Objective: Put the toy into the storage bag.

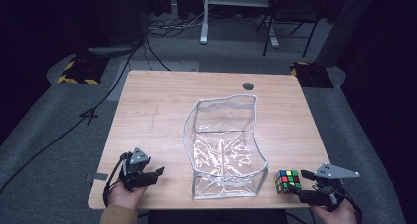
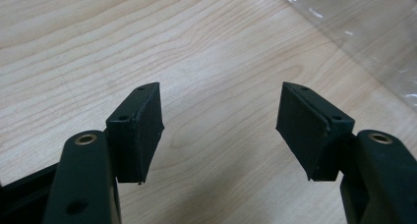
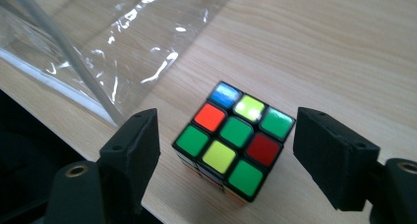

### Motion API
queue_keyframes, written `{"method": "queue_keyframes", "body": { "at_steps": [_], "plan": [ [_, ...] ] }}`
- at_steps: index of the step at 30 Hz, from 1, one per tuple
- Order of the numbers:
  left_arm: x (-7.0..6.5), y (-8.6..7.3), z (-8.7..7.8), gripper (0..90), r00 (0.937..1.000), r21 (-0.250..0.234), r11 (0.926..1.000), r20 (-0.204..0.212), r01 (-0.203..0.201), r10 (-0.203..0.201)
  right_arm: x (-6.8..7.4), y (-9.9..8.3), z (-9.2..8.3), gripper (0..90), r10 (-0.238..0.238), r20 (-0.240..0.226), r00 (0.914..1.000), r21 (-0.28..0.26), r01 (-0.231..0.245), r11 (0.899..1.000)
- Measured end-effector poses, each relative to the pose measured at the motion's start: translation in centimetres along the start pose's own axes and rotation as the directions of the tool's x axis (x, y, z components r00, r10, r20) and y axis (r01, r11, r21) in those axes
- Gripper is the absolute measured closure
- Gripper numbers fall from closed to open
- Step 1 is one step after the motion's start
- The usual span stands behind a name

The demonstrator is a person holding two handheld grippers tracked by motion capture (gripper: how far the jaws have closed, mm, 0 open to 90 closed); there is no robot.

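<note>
A scrambled colour cube (image 1: 287,181) (image 3: 233,145) sits on the wooden table (image 1: 147,101) near the front right corner. My right gripper (image 1: 301,181) (image 3: 226,150) is open, one jaw on each side of the cube, with a small gap at the left jaw. An upright clear plastic bag (image 1: 226,140) with grey trim stands open-topped in the middle of the table, just left of the cube. Near the front left edge, my left gripper (image 1: 158,176) (image 2: 219,130) is open over bare wood with nothing between its jaws. The bag's edge (image 2: 373,37) shows at the upper right of the left gripper view.
A round cable hole (image 1: 248,86) sits at the table's far edge. The bag's wall (image 3: 98,47) lies close to the left of the right gripper's jaws. The table's front edge runs just behind both hands. Cables, a chair and a desk frame stand on the floor beyond.
</note>
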State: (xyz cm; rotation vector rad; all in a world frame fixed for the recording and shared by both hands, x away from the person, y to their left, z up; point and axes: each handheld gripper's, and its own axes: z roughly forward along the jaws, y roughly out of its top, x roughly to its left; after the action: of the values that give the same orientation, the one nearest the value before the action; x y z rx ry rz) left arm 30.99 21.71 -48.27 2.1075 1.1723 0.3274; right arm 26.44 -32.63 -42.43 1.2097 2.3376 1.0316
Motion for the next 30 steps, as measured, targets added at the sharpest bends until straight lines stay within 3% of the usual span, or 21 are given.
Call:
{"method": "queue_keyframes", "body": {
  "at_steps": [8, 10, 14, 21, 26, 30],
  "plan": [
    [0.7, -0.4, 0.9, 34.5, 0.9996, 0.028, 0.9994, -0.021, 0.020, -0.019, -0.6, -1.2, 1.8, 23.0, 0.019, 0.009, 0.9998, 0.061, -0.019, 0.998],
    [0.7, -0.5, 1.0, 34.4, 0.9993, 0.027, 0.9996, -0.037, 0.004, -0.003, -0.7, -1.3, 2.3, 21.0, 0.036, -0.003, 0.9994, 0.081, -0.035, 0.996],
    [0.7, -0.6, 1.1, 34.2, 0.9989, 0.024, 0.9996, -0.044, -0.015, 0.016, -0.5, -1.2, 3.1, 18.5, 0.025, 0.007, 0.9997, 0.102, -0.025, 0.994],
    [0.5, -1.0, 1.4, 30.5, 0.9969, -0.004, 0.9983, -0.052, -0.058, 0.058, -1.0, -0.1, 4.4, 17.4, 0.016, -0.006, 0.9998, 0.124, -0.015, 0.992],
    [0.5, -1.2, 1.5, 28.7, 0.9969, -0.024, 0.9978, -0.051, -0.061, 0.060, -1.4, 1.4, 5.9, 16.2, 0.008, -0.006, 0.9999, 0.137, -0.007, 0.991],
    [0.5, -1.1, 1.5, 28.1, 0.9969, -0.021, 0.9980, -0.052, -0.060, 0.059, -0.9, 1.8, 6.4, 14.2, 0.021, 0.007, 0.9997, 0.144, -0.022, 0.989]
  ]
}}
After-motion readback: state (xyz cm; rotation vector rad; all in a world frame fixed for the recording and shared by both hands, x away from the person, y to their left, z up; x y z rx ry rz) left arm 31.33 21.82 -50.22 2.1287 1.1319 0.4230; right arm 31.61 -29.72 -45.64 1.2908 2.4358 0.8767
